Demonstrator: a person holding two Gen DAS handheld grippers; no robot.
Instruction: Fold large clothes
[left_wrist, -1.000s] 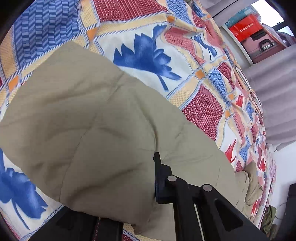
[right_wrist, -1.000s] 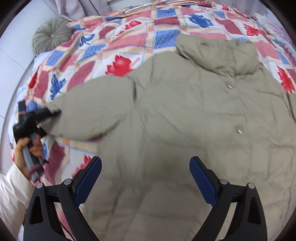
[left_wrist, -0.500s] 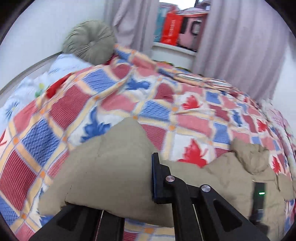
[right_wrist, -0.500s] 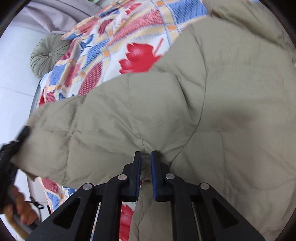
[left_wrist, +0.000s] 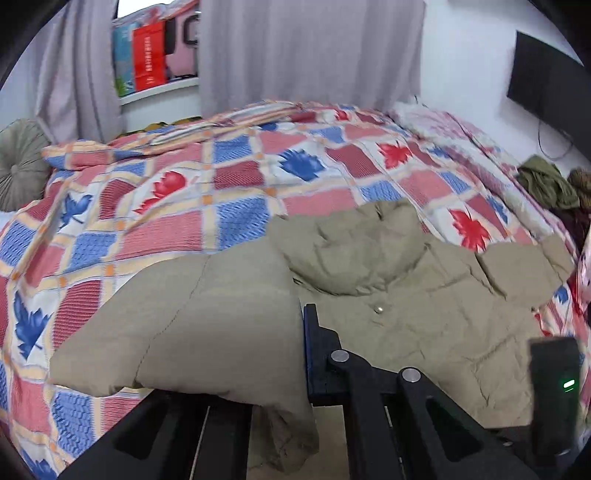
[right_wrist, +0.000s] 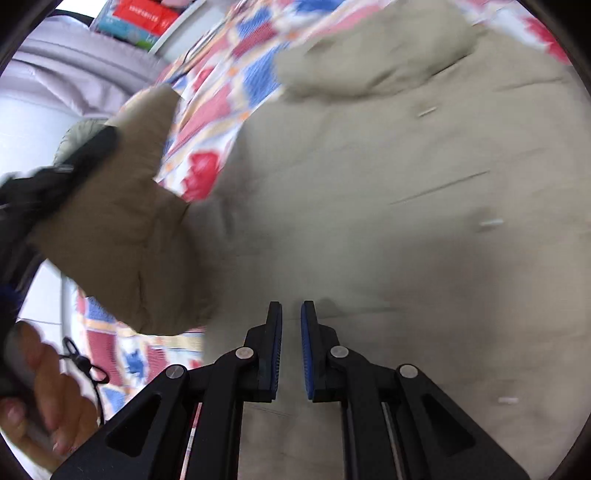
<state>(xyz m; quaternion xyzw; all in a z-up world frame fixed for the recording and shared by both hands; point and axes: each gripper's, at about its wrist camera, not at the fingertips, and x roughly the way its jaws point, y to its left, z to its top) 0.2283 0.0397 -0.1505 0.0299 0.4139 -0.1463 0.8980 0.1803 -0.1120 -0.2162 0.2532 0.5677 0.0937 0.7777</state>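
The big tan coat (left_wrist: 424, 325) lies flat on the bed's checked quilt (left_wrist: 229, 192), front side up, with its snaps showing and its hood (left_wrist: 354, 247) at the far end. One sleeve (left_wrist: 207, 332) is off the bed now. The left gripper (left_wrist: 299, 354) has it pinched tight between its jaws, and the sleeve hangs over the gripper in a fat fold. A second ago this sleeve lay stretched out to the side on the quilt. Now it is lifted and carried in toward the middle of the coat, so the sleeve fold has begun.

In the right wrist view, the same sleeve (right_wrist: 122, 221) stands up on the left with the left gripper (right_wrist: 74, 162) gripping its end, and a hand (right_wrist: 40, 391) shows below it. The right gripper (right_wrist: 291, 347) was wide open over the coat a second ago. Its jaws are now nearly together, with only a thin slit between the blue pads. I cannot tell if any cloth is caught in that slit. It points down at the coat's body, near the start of the sleeve.

Next, I think the sleeve should be laid flat across the chest. The puffy cloth may spring back.

Far off are a round cushion (left_wrist: 18, 166), grey curtains (left_wrist: 306, 48) and a pile of clothes (left_wrist: 546, 181).
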